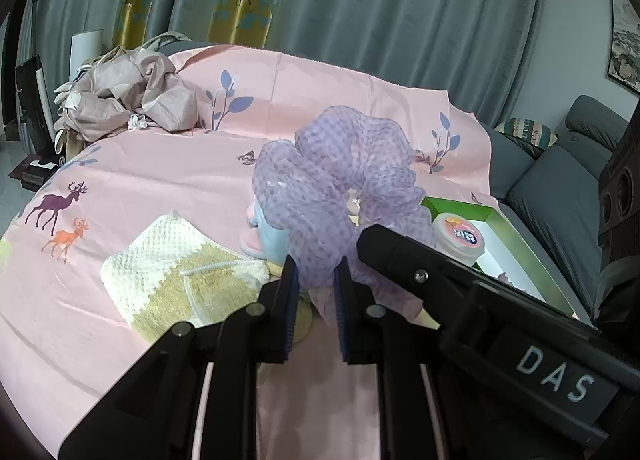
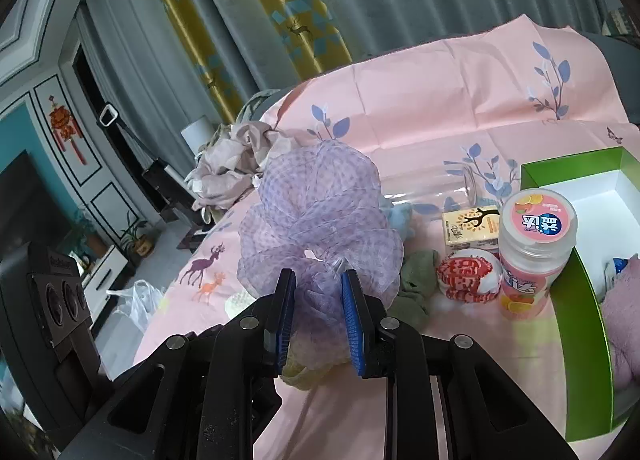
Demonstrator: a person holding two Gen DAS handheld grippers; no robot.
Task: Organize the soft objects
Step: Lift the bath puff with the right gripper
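Both grippers hold one item: a lilac dotted mesh scrunchie point(image 1: 340, 184), lifted clear of the pink printed sheet point(image 1: 160, 164). Left gripper point(image 1: 316, 272) has its blue pads closed on the scrunchie's lower ruffle; right gripper point(image 2: 318, 284) is likewise clamped on a bunched part of the same scrunchie point(image 2: 316, 220).

The right gripper's body crosses the left wrist view, and its white lettering reads "DAS".

On the sheet: a cream and tan knitted cloth point(image 1: 180, 260) lying flat, and a pink-lidded plastic jar point(image 2: 534, 256) with citrus artwork, standing upright just beside the green box point(image 2: 580, 300). The jar's label script is not readable. A small yellow carton point(image 2: 472, 228) with a tree motif sits behind a red-and-white wrapped item point(image 2: 468, 274).
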